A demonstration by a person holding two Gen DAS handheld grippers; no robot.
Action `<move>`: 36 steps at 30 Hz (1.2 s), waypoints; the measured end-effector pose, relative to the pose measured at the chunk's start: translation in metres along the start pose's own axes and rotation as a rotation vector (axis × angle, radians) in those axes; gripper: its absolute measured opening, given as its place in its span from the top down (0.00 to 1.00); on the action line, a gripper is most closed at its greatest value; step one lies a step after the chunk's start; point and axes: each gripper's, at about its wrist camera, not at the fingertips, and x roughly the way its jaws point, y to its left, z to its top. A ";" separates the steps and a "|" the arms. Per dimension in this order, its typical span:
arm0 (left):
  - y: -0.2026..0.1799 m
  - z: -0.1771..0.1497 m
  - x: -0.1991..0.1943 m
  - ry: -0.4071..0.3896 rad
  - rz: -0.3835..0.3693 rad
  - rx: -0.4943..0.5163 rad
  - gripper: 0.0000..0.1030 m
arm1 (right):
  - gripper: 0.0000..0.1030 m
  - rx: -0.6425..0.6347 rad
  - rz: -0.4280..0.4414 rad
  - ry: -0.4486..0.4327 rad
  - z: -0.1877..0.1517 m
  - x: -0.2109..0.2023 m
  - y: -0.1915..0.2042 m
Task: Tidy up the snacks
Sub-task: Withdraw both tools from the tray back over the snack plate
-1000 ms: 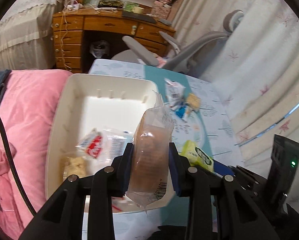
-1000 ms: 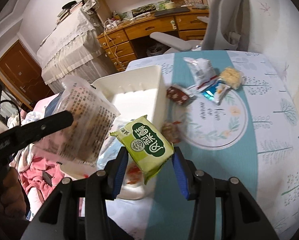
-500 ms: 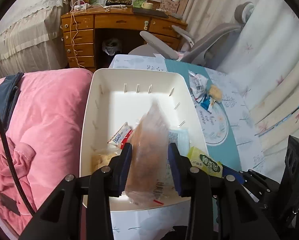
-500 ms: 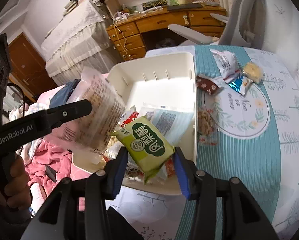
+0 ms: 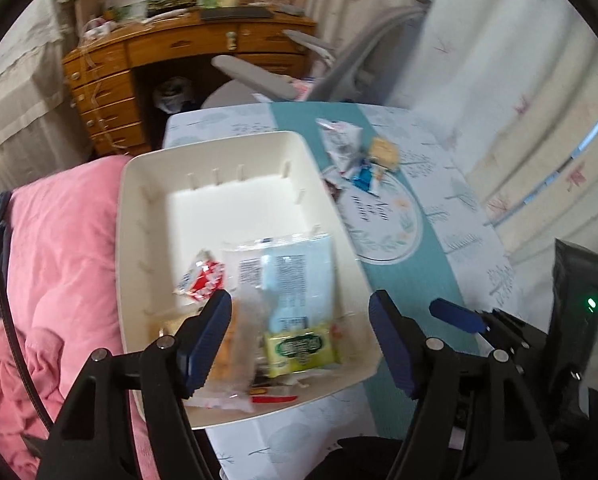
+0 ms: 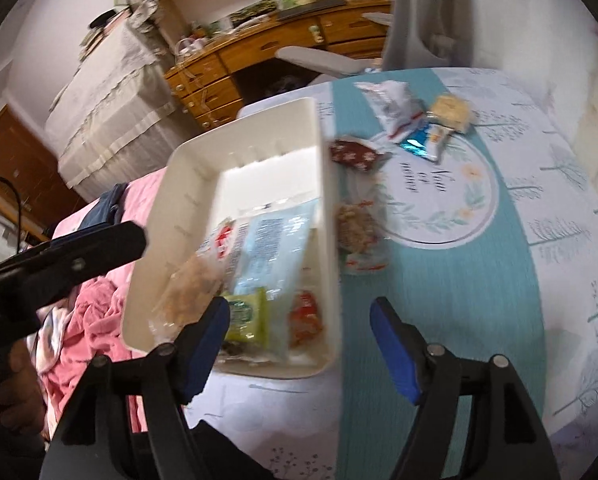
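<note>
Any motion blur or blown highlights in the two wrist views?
Left wrist: white plastic bin and green snack packet smeared, bin floor overexposed. Right wrist: blurrier, bin rim streaked; both fisheye-bent with black corners; tongs frames stay sharp.

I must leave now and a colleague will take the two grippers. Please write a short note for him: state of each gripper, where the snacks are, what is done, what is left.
Left hand-held gripper: open, empty, over the near end of the white bin.
Right hand-held gripper: open, empty, at the bin's near right corner.
Done: the green packet, the clear-wrapped bread, a large pale blue pack and a red-and-white packet lie in the bin.
Left: five snacks on the table: the white bag, yellow cracker pack, blue packet, dark red packet, and the nut pack beside the bin wall.
</note>
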 end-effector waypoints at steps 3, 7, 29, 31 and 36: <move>-0.017 0.011 -0.001 0.016 -0.005 0.027 0.32 | 0.29 0.048 -0.015 0.002 0.008 -0.004 -0.019; -0.041 0.029 0.000 0.037 -0.010 0.063 0.32 | 0.29 0.074 -0.036 0.011 0.022 -0.009 -0.043; -0.095 0.153 0.089 0.230 0.182 -0.086 0.30 | 0.29 0.186 0.013 0.123 0.165 0.005 -0.163; -0.095 0.165 0.102 0.244 0.196 -0.098 0.30 | 0.29 0.223 0.027 0.136 0.178 0.012 -0.175; -0.095 0.191 0.133 0.259 0.228 -0.122 0.29 | 0.29 0.293 0.069 0.141 0.206 0.036 -0.197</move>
